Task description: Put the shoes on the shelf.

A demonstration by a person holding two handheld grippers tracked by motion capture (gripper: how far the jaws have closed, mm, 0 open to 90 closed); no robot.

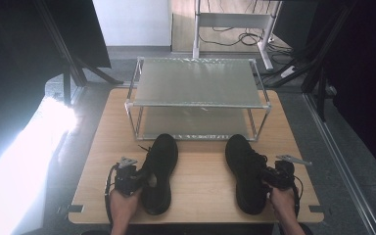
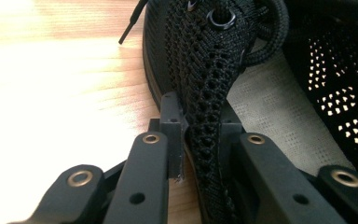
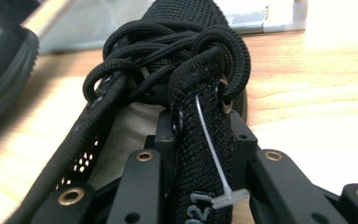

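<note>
Two black mesh sneakers lie side by side on the wooden table (image 1: 200,181), toes toward the rack. My left gripper (image 1: 143,179) is shut on the left sneaker (image 1: 160,166), its pads pinching the mesh collar wall (image 2: 204,93) near the top eyelet. In the left gripper view the left gripper (image 2: 200,119) has one jaw outside the sneaker and one inside, over the beige insole (image 2: 270,107). My right gripper (image 1: 265,180) is shut on the right sneaker (image 1: 245,166). The right gripper (image 3: 203,128) clamps the collar edge (image 3: 200,98) just below the bundled laces (image 3: 168,51).
A two-shelf metal-framed rack (image 1: 196,83) stands at the table's far side, its lower shelf (image 1: 191,122) just beyond the toes. Bare tabletop lies between the sneakers. The left sneaker's sole (image 3: 4,70) shows at the edge of the right gripper view. Desk legs and cables stand behind.
</note>
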